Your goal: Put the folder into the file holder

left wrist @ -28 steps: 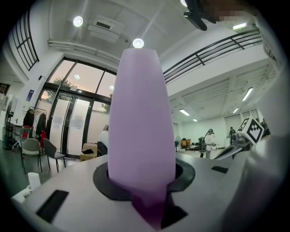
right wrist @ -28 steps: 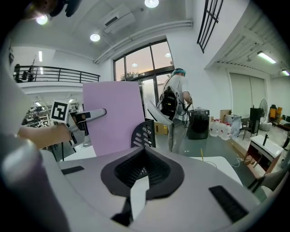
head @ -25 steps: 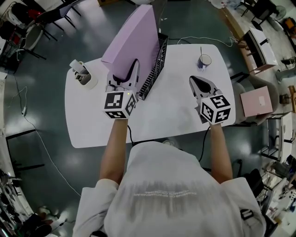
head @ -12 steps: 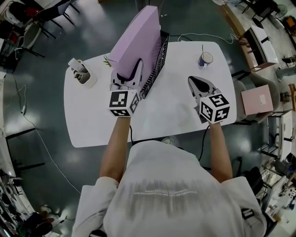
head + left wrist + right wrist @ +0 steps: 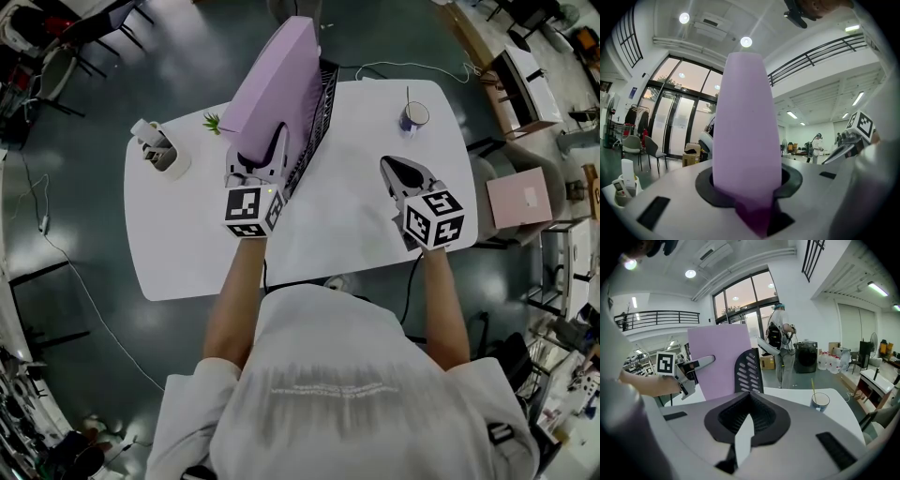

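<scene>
A thick lilac folder (image 5: pixel 277 86) stands on edge, tilted, with its lower edge against the left side of the black mesh file holder (image 5: pixel 317 114) on the white table (image 5: pixel 347 220). My left gripper (image 5: pixel 261 145) is shut on the folder's near lower edge; in the left gripper view the folder (image 5: pixel 746 136) fills the gap between the jaws. My right gripper (image 5: pixel 401 174) hovers over the right half of the table, shut and empty. The right gripper view shows the folder (image 5: pixel 719 362) beside the holder (image 5: pixel 749 371), and the left gripper (image 5: pixel 696 364) on it.
A white desk organiser (image 5: pixel 157 150) stands at the table's left edge, with a small green plant (image 5: pixel 212 122) near it. A mug with a stick in it (image 5: pixel 413 117) is at the back right. A pink box (image 5: pixel 520 199) lies right of the table.
The left gripper and the folder have sunk a little toward the table beside the file holder. The green plant has come into sight. The right gripper has lowered slightly, still shut.
</scene>
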The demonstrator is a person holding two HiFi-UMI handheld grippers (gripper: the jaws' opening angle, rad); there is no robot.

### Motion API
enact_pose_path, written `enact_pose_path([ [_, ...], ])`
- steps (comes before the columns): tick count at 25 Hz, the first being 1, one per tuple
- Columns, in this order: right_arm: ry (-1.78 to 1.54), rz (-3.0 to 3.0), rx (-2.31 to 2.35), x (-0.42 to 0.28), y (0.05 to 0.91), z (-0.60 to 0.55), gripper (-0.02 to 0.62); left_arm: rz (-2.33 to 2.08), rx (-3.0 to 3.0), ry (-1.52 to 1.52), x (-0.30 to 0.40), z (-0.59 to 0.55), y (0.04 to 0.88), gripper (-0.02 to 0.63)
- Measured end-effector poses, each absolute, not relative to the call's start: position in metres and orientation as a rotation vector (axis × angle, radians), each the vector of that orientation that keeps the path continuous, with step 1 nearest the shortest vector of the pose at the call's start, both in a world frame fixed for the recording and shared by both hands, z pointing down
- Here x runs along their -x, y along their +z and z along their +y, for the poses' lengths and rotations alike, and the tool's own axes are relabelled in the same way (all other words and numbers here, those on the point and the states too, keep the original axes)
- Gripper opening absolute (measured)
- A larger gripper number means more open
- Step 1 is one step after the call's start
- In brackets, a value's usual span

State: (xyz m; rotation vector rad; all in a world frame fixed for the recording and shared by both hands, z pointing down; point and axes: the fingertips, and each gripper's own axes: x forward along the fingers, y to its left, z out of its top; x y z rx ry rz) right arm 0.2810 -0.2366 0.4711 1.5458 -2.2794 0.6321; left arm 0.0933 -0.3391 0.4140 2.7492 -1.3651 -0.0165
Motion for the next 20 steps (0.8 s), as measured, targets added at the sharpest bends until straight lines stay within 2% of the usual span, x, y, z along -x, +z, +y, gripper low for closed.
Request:
enact_pose_path([
  [12,0.654,-2.275,-1.558,-0.281,0.476,-0.238,0.025,-1.344,-2.697,0.069,-0.096,-0.337,0.453,0.193],
  [20,0.672,-2.261,-1.572,-0.288,0.48,-0.23,0.025,-1.316,-2.648,0.267,-0.102,-0.331,0.489,0.202],
])
